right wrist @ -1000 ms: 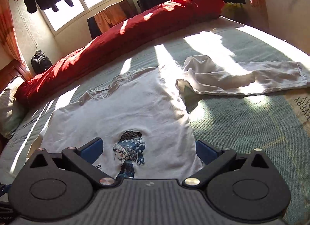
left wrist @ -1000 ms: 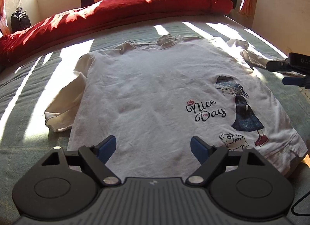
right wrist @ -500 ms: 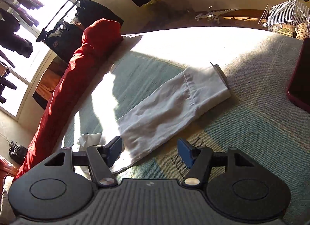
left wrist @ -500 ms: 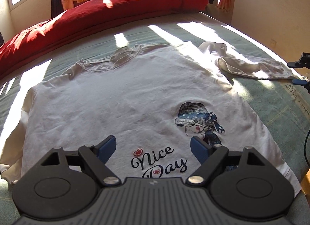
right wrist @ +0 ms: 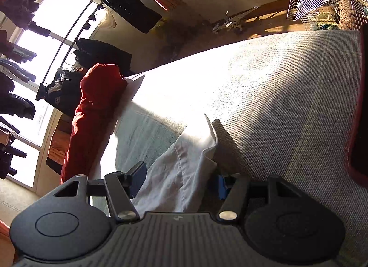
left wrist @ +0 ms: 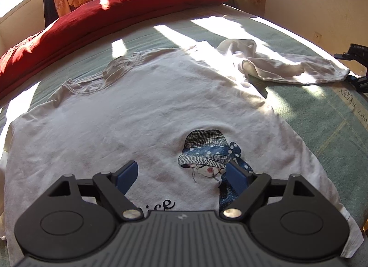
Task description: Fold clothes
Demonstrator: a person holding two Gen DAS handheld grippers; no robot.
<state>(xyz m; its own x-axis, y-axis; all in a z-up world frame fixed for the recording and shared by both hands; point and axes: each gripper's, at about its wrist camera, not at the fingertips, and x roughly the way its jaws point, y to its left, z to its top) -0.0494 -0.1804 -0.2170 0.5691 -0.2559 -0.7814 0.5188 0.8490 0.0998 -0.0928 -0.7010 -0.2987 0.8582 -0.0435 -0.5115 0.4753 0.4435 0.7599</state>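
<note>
Shirt [left wrist: 142, 115], white and long-sleeved, lay face up on the bed [left wrist: 322, 115], its far sleeve [left wrist: 292, 70] stretched out sideways. I had the right gripper [right wrist: 177, 180] around that sleeve's cuff [right wrist: 184, 163], jaws closing, pads not clearly pressing yet. My left gripper [left wrist: 181, 175] hovered wide and empty over the printed chest. I judged this the sleeve-fold step; next I needed a firm pinch, then a carry across the body.

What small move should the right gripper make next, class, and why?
Probably finish closing on the sleeve cuff. The right gripper has the cuff between its closing fingers, while the white T-shirt lies flat with that sleeve flung outward, unfolded.
</note>
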